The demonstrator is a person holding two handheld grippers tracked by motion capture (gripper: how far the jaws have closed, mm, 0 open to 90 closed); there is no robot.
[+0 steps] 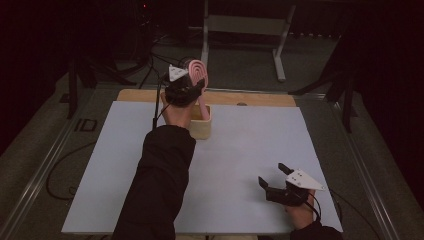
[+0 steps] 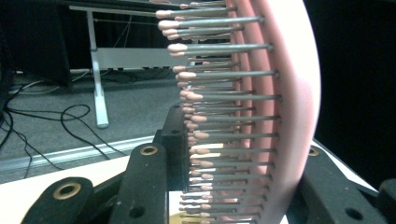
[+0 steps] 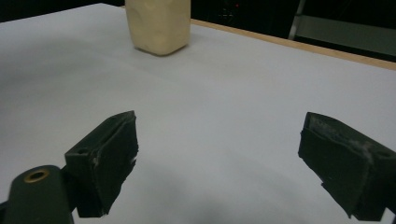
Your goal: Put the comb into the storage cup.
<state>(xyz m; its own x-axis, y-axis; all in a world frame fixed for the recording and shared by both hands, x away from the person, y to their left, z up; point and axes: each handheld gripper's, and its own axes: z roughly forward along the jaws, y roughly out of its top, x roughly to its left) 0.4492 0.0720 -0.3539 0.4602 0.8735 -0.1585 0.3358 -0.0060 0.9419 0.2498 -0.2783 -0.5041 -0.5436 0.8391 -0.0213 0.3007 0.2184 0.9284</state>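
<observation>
Pink oval plastic hairbrush (image 1: pixel 198 75) with metal, pink-tipped bristles stands clamped upright between the jaws of the left gripper (image 1: pixel 186 92), its head above a small cream-coloured wooden box (image 1: pixel 201 125) at the far edge of the white table (image 1: pixel 240 150), its handle end seemingly down inside the box. It looks light and rigid, with a smooth back that could slip and springy pins that give, so the narrower neck or handle seems the surer place to grip. The right gripper (image 1: pixel 272 175) rests near the table's front edge with jaws spread wide and empty, well apart from brush and box.
</observation>
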